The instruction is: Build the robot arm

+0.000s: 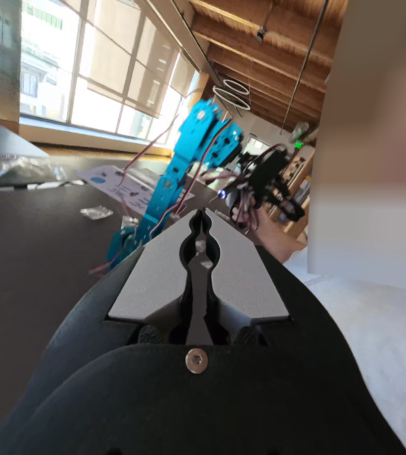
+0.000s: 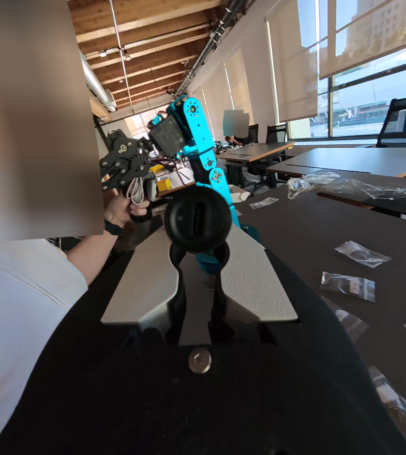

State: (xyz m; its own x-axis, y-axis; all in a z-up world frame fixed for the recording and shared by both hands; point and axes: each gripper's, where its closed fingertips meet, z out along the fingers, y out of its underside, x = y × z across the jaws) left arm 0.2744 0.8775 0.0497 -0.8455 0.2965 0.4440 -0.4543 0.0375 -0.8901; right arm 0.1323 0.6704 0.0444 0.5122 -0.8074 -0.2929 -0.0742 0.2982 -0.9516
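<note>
A blue metal robot-arm kit (image 1: 172, 182) with red and white wires stands on the dark table (image 1: 37, 234). My left gripper (image 1: 202, 212) is shut and empty, its tips just right of the arm's lower link. A person's hand (image 1: 242, 216) holds the arm's black claw end (image 1: 268, 177) and its wires. In the right wrist view, my right gripper (image 2: 199, 242) is shut on a black round part with a slot (image 2: 198, 219), held in front of the blue arm (image 2: 197, 138). The hand (image 2: 120, 211) grips below the black claw (image 2: 123, 162). The arm's base is mostly hidden behind the fingers.
Small clear plastic bags (image 2: 362, 253) (image 2: 347, 286) and crumpled clear wrap (image 2: 320, 182) lie on the table (image 2: 308, 234). A printed sheet (image 1: 128, 182) and a small bag (image 1: 96, 212) lie behind the arm. Other desks (image 2: 345, 160) and a black chair (image 2: 404, 123) stand by the windows. A white sleeve (image 2: 12, 295) is close at the left. Across from one pair of fingers to the other is roughly 25 centimeters.
</note>
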